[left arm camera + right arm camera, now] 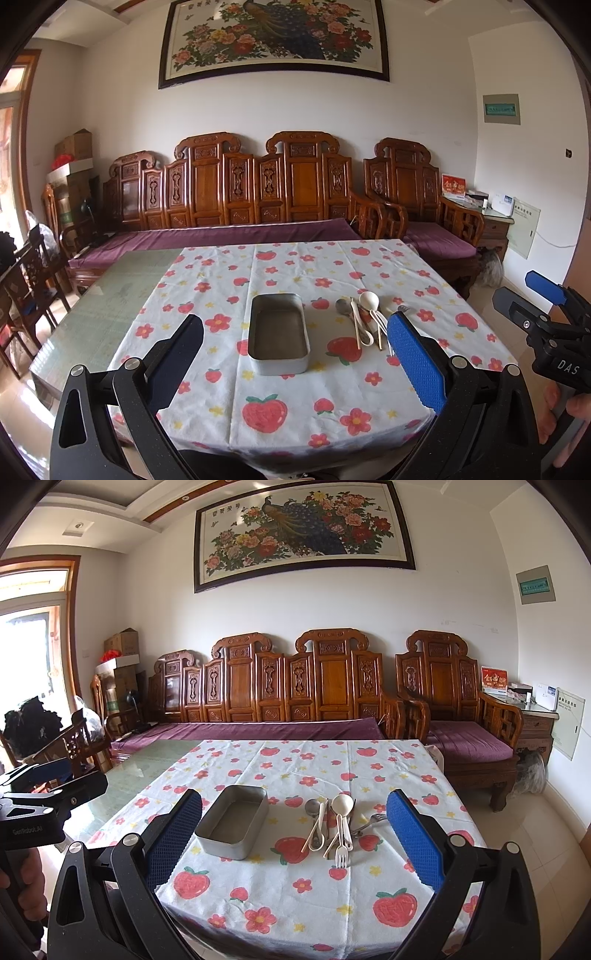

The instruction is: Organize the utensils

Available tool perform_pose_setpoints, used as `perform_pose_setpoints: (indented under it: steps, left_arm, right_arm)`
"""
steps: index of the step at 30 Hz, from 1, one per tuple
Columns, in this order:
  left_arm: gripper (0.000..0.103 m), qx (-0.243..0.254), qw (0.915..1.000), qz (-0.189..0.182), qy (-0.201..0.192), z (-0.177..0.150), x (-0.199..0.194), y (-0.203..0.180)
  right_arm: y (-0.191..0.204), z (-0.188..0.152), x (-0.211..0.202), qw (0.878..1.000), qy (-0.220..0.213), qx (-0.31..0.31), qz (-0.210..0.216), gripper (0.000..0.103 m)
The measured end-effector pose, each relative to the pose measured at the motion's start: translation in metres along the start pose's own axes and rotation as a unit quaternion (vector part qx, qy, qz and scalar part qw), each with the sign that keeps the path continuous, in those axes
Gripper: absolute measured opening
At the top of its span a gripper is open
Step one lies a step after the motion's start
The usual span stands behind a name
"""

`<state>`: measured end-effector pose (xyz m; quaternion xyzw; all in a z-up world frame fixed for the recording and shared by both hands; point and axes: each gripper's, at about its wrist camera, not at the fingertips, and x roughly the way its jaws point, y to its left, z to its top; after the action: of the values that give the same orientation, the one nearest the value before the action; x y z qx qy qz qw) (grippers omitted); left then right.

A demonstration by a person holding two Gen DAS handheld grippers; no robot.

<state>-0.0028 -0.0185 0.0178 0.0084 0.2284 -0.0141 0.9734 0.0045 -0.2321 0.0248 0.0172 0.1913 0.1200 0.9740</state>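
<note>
Both grippers, left gripper [295, 354] and right gripper [294, 834], hover with jaws wide apart and empty. The utensils [332, 827] lie heaped just right of the empty metal tin [233, 827] on the tablecloth [295, 904]. Best to pinch one handle at its free end, clear of its neighbours.

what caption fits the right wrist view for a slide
Open right gripper faces an empty metal tin and piled utensils on a strawberry tablecloth.
</note>
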Motion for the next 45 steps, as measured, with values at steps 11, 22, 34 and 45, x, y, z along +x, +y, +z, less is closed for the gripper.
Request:
perform_pose_setpoints:
  steps: [11,22,34,45]
  left_arm:
    - [0.097,0.003,0.9992,-0.008,0.04,-0.012,0.036,0.008]
    - [0.097,0.011,0.9949,-0.024,0.097,-0.029,0.105,0.01]
    - [0.097,0.025,0.9897,-0.044,0.134,-0.031,0.175,0.004]
    - [0.096,0.05,0.9812,-0.077,0.17,-0.034,0.235,-0.026]
  right_arm:
    - [-0.011,-0.009,0.024,1.0,0.014,-0.002,0.007,0.101]
    - [-0.038,-0.034,0.1,0.998,0.052,-0.02,0.0,0.097]
    - [-0.075,-0.064,0.196,0.991,0.131,-0.025,-0.007,0.095]
    - [-0.102,-0.088,0.261,0.979,0.199,-0.047,0.004,0.083]
